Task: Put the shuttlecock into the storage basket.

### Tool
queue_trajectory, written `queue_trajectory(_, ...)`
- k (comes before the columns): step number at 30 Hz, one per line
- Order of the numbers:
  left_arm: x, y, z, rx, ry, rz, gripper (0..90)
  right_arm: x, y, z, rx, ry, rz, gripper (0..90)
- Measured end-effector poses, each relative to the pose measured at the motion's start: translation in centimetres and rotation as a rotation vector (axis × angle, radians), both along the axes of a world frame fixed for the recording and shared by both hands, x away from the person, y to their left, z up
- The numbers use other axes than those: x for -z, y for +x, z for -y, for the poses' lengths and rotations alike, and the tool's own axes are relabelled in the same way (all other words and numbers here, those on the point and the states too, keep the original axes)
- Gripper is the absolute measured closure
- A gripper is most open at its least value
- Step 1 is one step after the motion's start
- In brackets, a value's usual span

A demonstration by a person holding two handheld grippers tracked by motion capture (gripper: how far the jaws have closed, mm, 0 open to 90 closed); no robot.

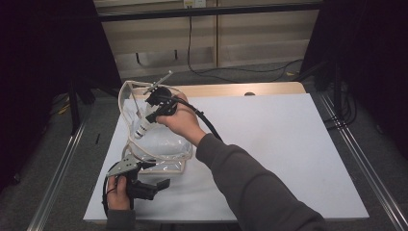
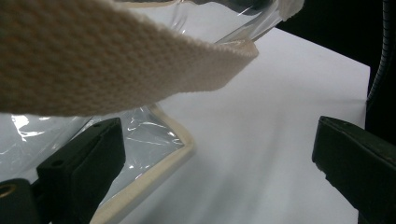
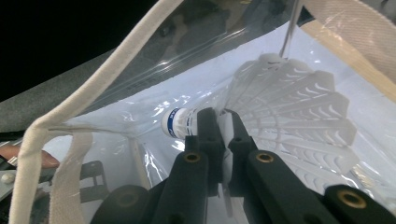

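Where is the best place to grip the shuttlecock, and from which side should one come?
Probably grip the shuttlecock at the narrow neck where the feather skirt meets the cork, from the side, across its axis. The skirt flares wide and looks fragile; the neck is slim enough for jaws. The right hand-held gripper pinches there now, inside the clear bag.

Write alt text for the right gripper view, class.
The right gripper, jaws shut, pinches a white shuttlecock by its feather skirt inside a clear plastic bag edged with cream webbing. White table shows beyond.
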State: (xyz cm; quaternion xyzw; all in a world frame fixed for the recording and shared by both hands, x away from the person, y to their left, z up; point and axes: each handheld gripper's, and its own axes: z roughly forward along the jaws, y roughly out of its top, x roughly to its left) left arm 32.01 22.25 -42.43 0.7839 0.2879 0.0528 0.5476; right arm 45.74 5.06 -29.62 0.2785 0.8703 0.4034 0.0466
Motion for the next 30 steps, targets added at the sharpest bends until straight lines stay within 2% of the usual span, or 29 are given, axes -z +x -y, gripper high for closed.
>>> queue_trajectory(30, 0.0, 0.0, 0.0, 0.004, -0.007, 0.002, 2.8, 2.1, 0.8, -2.1, 0.007, -0.045, -0.008, 88.7)
